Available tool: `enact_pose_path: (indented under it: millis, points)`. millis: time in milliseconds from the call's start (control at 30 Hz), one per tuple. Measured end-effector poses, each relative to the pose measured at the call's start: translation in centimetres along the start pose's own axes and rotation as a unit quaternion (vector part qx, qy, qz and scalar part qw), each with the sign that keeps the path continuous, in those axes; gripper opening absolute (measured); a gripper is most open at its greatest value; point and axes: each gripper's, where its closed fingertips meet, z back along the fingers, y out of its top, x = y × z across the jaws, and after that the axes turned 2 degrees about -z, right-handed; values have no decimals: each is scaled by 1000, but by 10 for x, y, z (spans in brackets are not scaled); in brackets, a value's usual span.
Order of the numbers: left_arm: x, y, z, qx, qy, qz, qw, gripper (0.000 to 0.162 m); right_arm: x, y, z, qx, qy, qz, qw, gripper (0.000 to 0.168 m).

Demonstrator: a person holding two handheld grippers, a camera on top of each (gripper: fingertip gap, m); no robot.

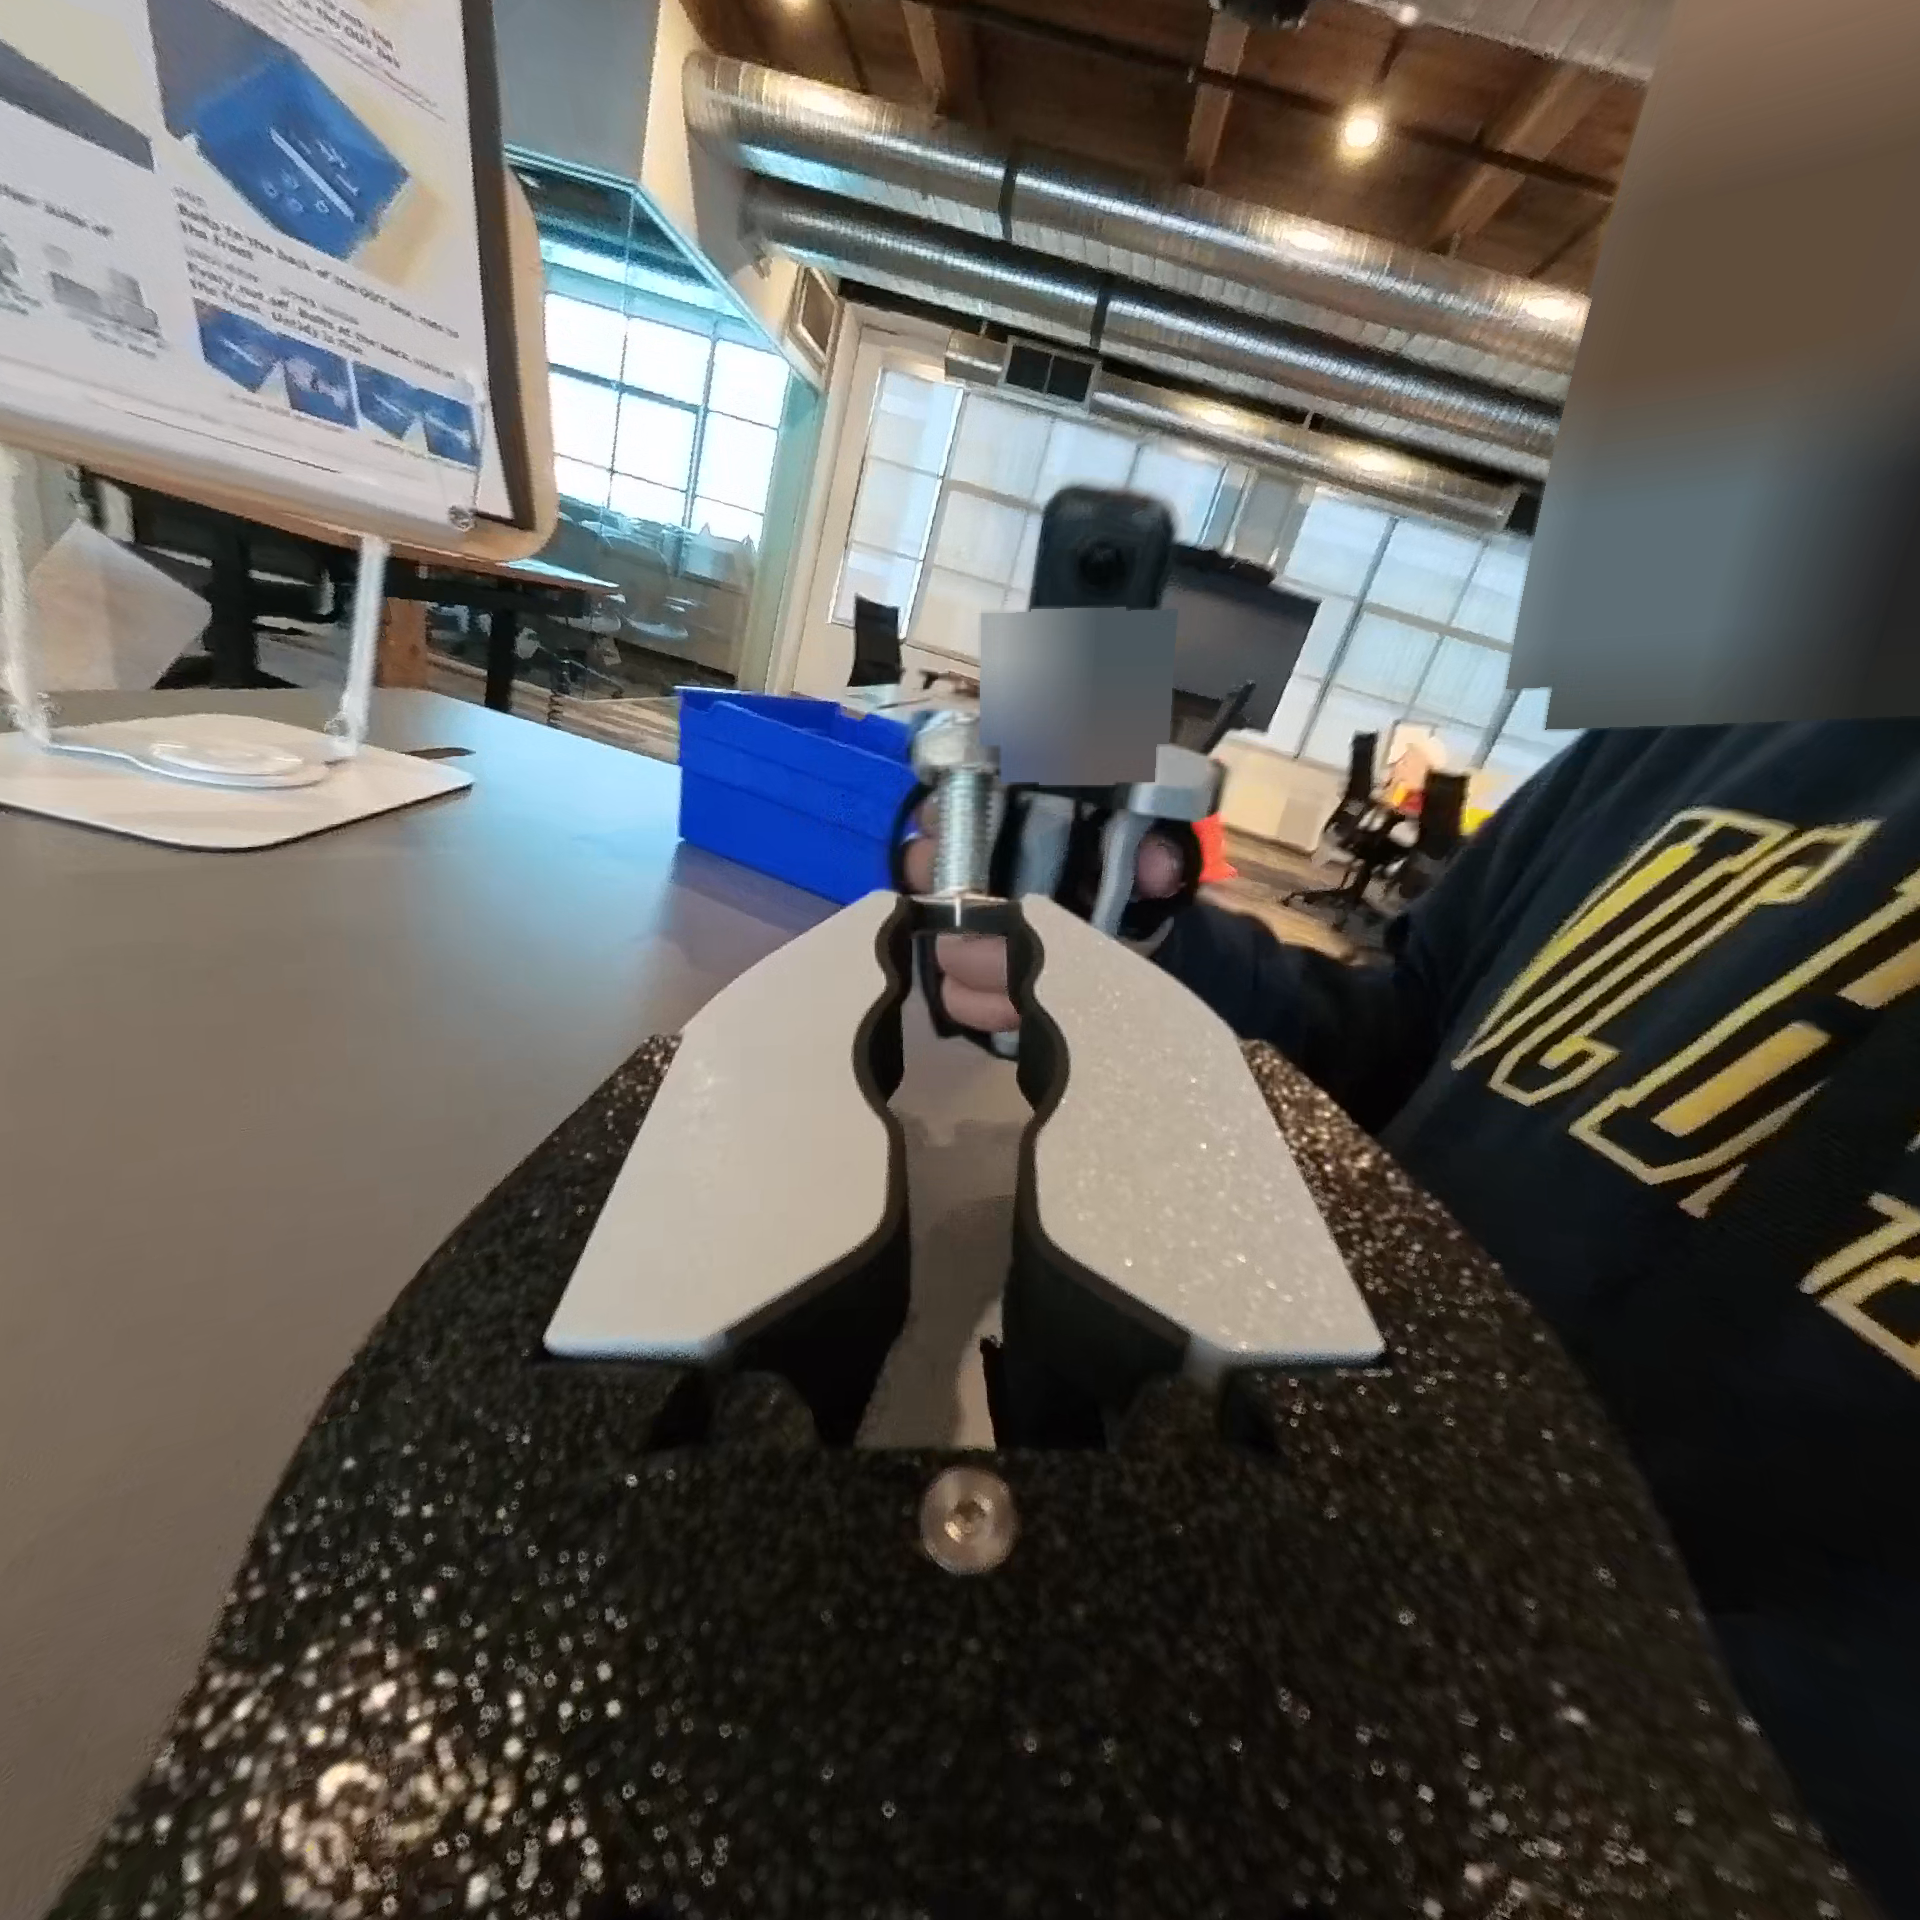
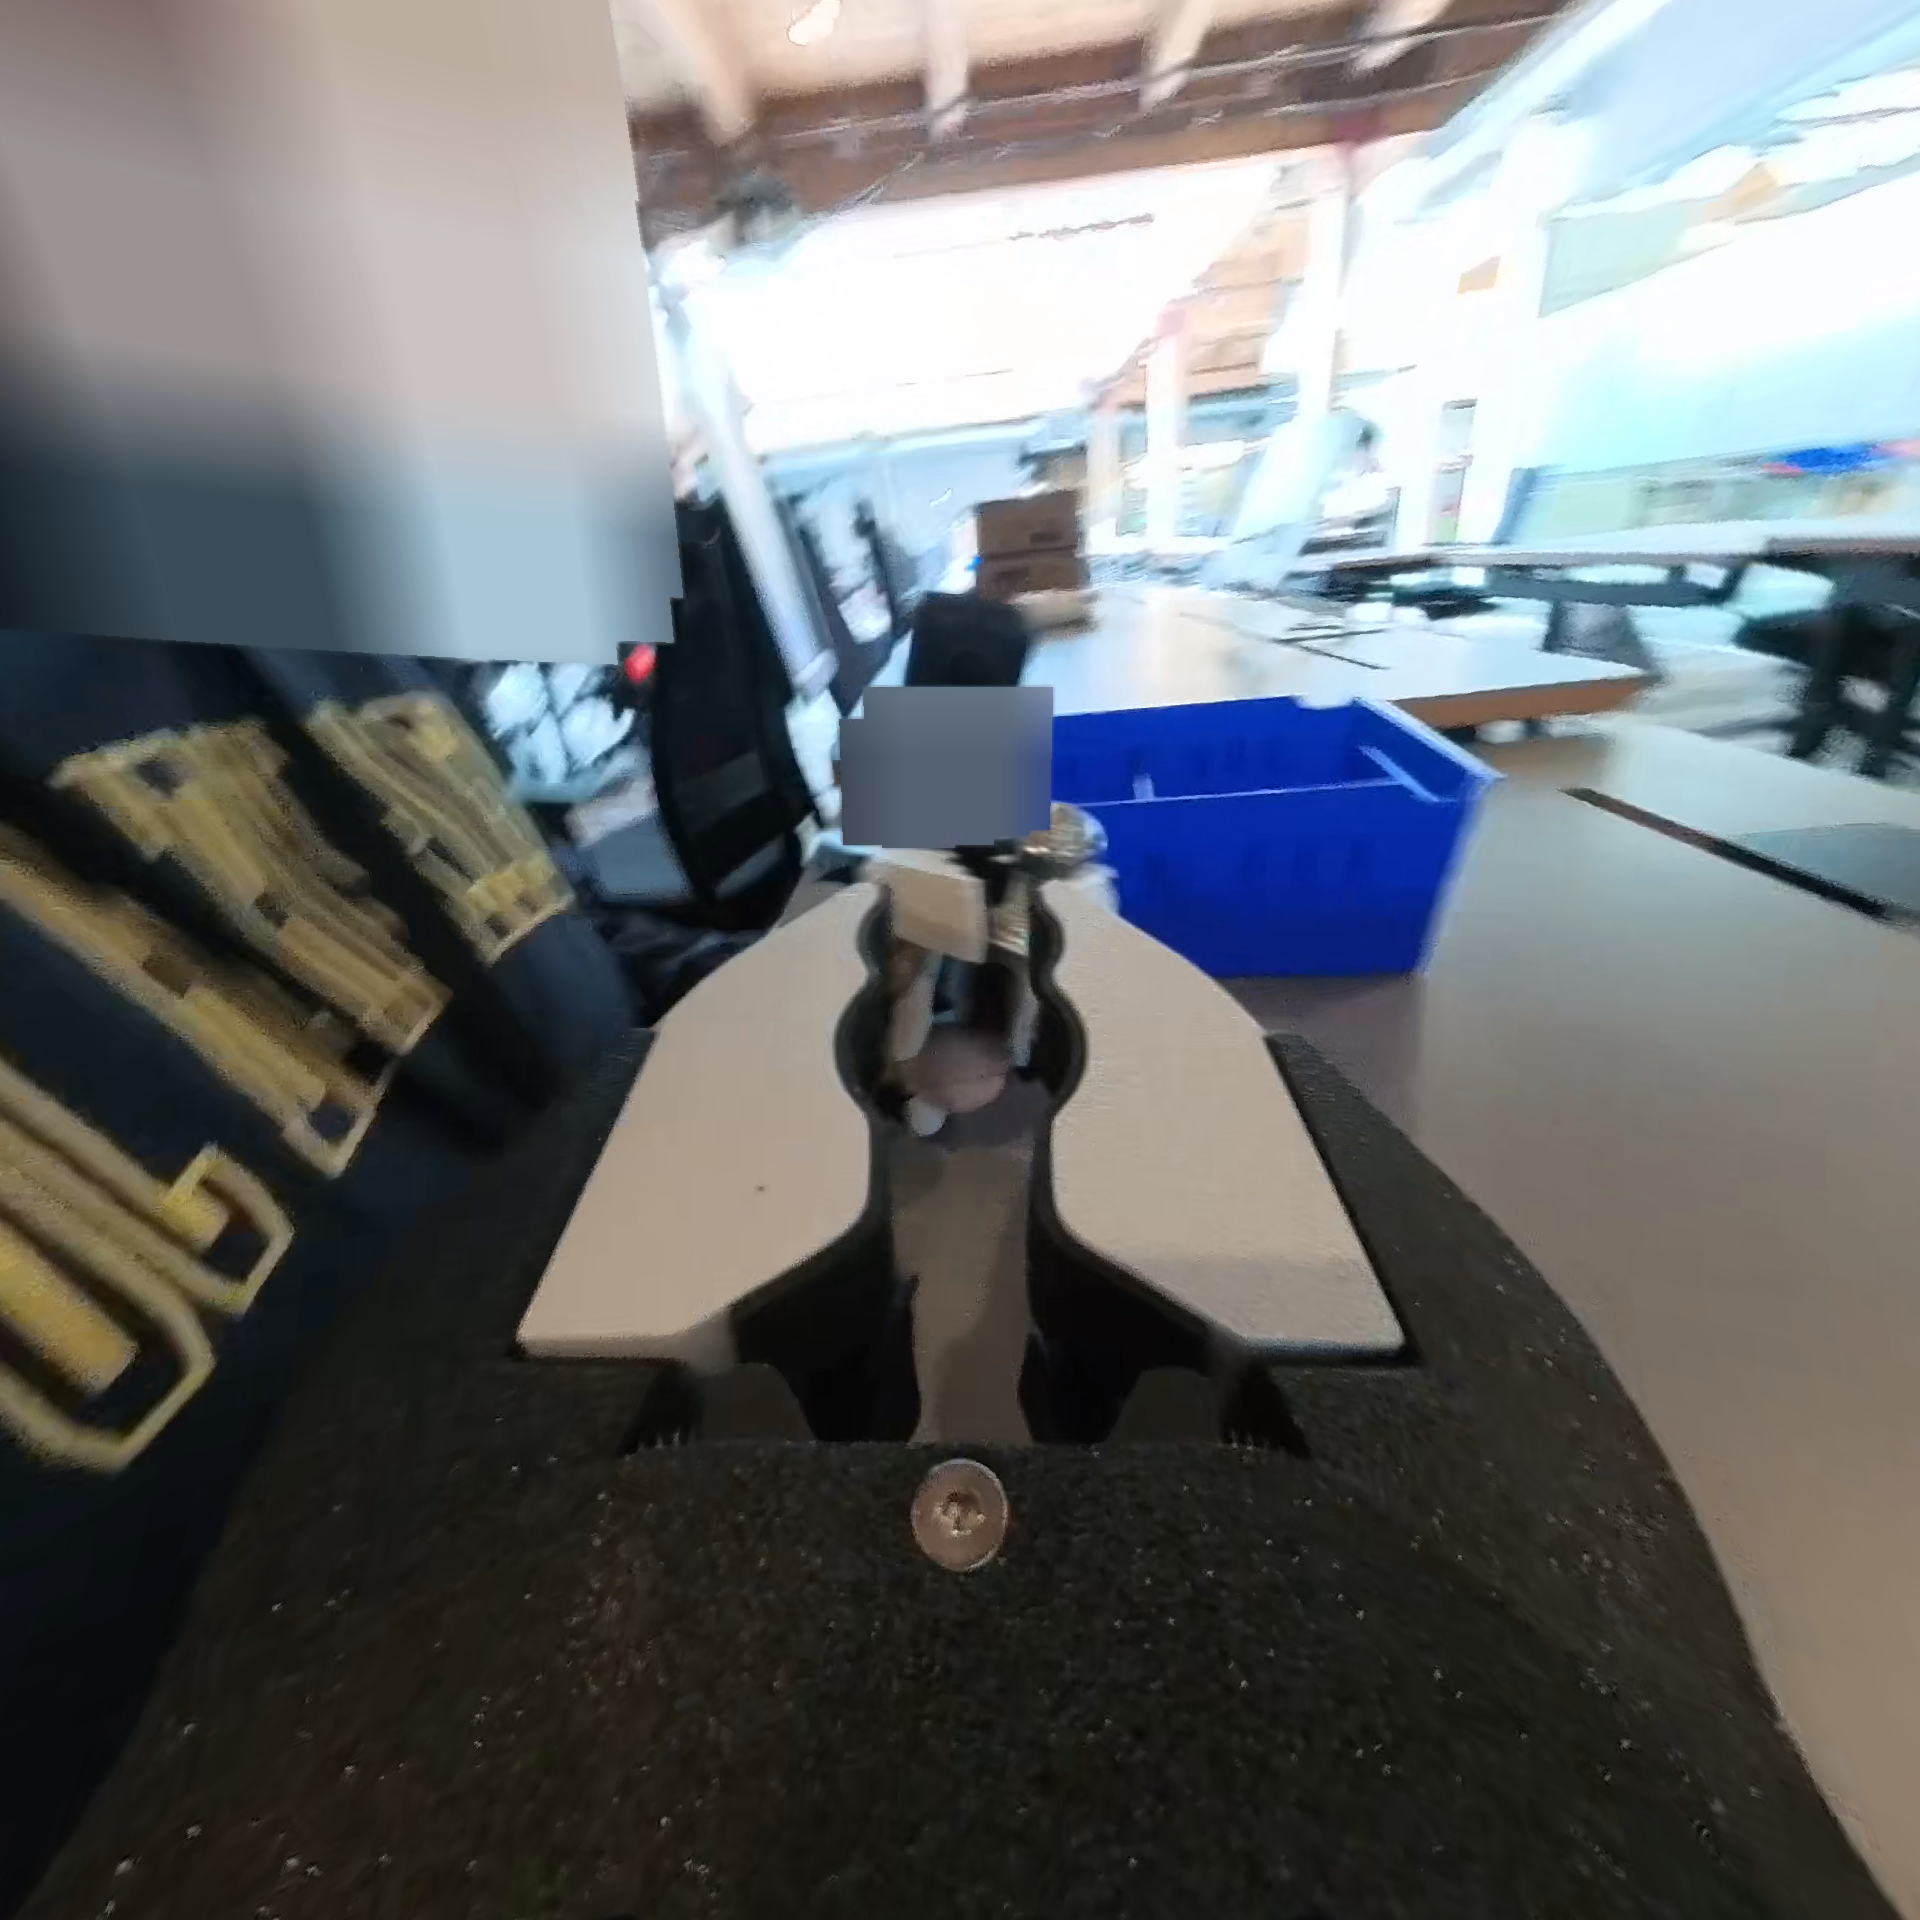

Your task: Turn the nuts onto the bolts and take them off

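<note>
Left gripper (image 1: 956, 920) pinches narrowly on the bolt (image 1: 954, 831) by its lower end, at 12 o'clock. Right gripper (image 2: 961, 935) is narrow (grip too blurred to tell). The bolt is probably stiff, weighty steel; grip its head, not its slick threads.

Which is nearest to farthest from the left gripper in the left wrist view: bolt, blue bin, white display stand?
1. Bolt: upright, lower end between the left gripper fingertips.
2. Blue bin: on the table behind the bolt, slightly left.
3. White display stand: far left on the table.
</note>
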Motion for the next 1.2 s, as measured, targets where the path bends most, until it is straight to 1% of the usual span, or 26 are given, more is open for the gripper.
enact_pose_path:
  millis: [33,67,167,233,300,500,567,667,700,733,767,800,867,933,967,1000,1033,1067,1100,1133,1200]
  points:
    - [1,1,0,4,-5,4,1000,16,7,0,2,7,-23,-9,1000,27]
    - [2,1,-1,4,-7,4,1000,16,11,-3,3,5,-36,-11,999,26]
    - [4,-2,-3,-6,-8,-6,1000,17,17,-13,-7,-23,-56,-14,998,25]
    - [4,-3,-3,-7,-8,-6,1000,16,17,-17,-13,-30,-52,-17,998,24]
    - [4,-2,-3,-5,-8,-5,1000,16,13,-15,-17,-22,-34,-27,999,20]
    - [6,-6,-6,-18,-14,-6,1000,16,12,-14,-21,-2,-20,-45,999,14]
    - [5,-7,-7,-18,-13,-1,1000,16,13,-14,-21,3,-24,-46,999,10]
    - [5,-10,-10,-27,-15,7,999,17,15,-17,-17,-7,-35,-45,998,10]
    - [6,-13,-12,-35,-15,6,999,30,16,-18,-15,-16,-43,-47,998,10]
    - [3,-15,-13,-46,-3,5,999,48,18,-17,-10,-24,-58,-44,997,10]
    - [1,-18,-15,-56,6,0,998,63,20,-14,-3,-32,-75,-39,996,10]
    - [0,-19,-16,-63,11,-6,998,71,22,-8,9,-44,-100,-29,994,10]
    - [-1,-19,-15,-67,22,-25,997,72,32,9,46,-77,-183,10,980,10]
    - [-5,-20,-14,-74,38,-34,996,72,44,33,101,-118,-300,48,945,10]
    - [-6,-20,-14,-75,42,-35,996,72,50,46,136,-142,-368,57,917,10]
    - [-8,-19,-14,-74,47,-36,995,72,56,56,174,-170,-438,59,881,9]
    - [-9,-18,-13,-72,51,-38,995,72,60,63,215,-202,-504,51,838,10]
    - [-10,-17,-13,-72,56,-41,995,72,63,66,257,-237,-566,36,788,9]
    - [-11,-17,-13,-72,60,-43,995,72,64,63,297,-278,-612,14,741,10]
    - [-12,-16,-12,-71,63,-45,994,71,65,53,331,-321,-637,-20,701,10]
    - [-12,-15,-12,-71,67,-48,994,69,66,18,384,-398,-645,-122,641,10]
